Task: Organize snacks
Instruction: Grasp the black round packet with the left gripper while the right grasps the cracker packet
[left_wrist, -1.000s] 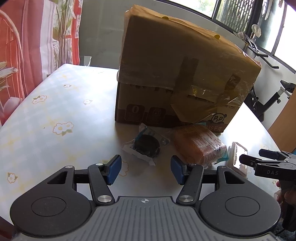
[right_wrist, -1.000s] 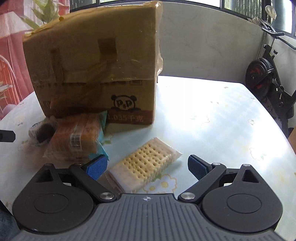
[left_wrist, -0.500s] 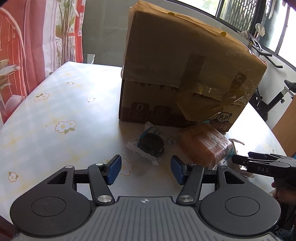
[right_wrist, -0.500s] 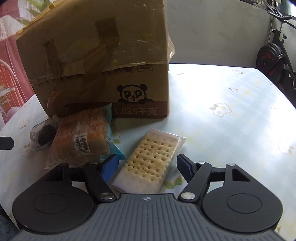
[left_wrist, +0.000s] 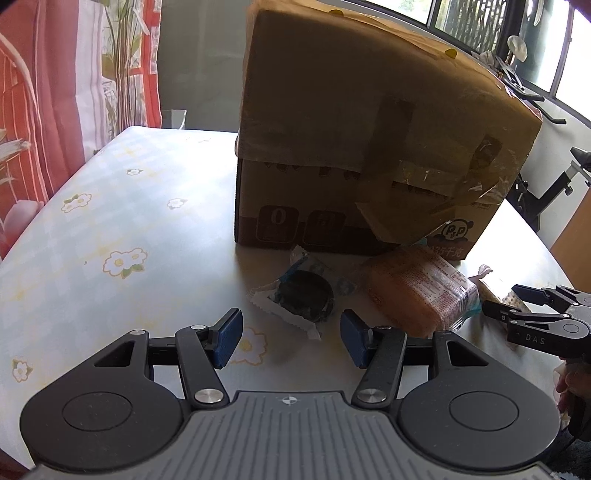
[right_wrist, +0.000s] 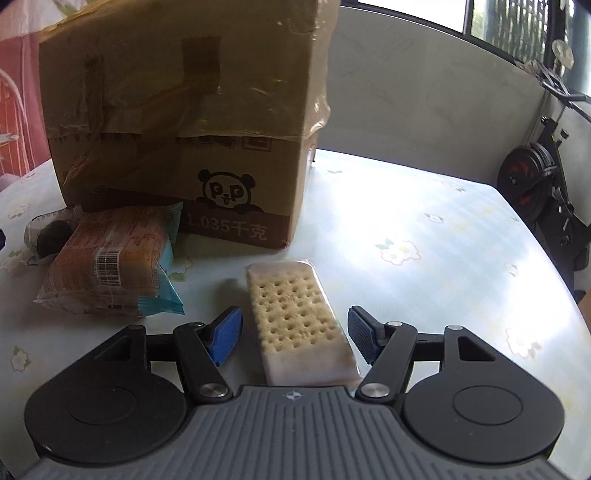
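A clear pack of pale crackers (right_wrist: 291, 310) lies lengthwise on the flowered table (right_wrist: 443, 258) between the blue pads of my right gripper (right_wrist: 295, 332). Its jaws are closing and a gap shows on the left side, so the pads do not press the pack. My left gripper (left_wrist: 291, 336) is open and empty, just short of a dark round cookie in a clear wrapper (left_wrist: 304, 293). An orange wrapped snack (left_wrist: 417, 291) lies to the right of the cookie. The right gripper (left_wrist: 502, 298) also shows at the right edge of the left wrist view.
A tall taped cardboard box (left_wrist: 369, 147) stands right behind the snacks. A red curtain (left_wrist: 55, 92) hangs beyond the table's left side. An exercise bike (right_wrist: 543, 184) stands off the right side. A hand (left_wrist: 576, 384) holds the right gripper.
The right gripper's jaws have narrowed around the cracker pack, which now lies straight between them instead of slanted. The left gripper has hardly moved.
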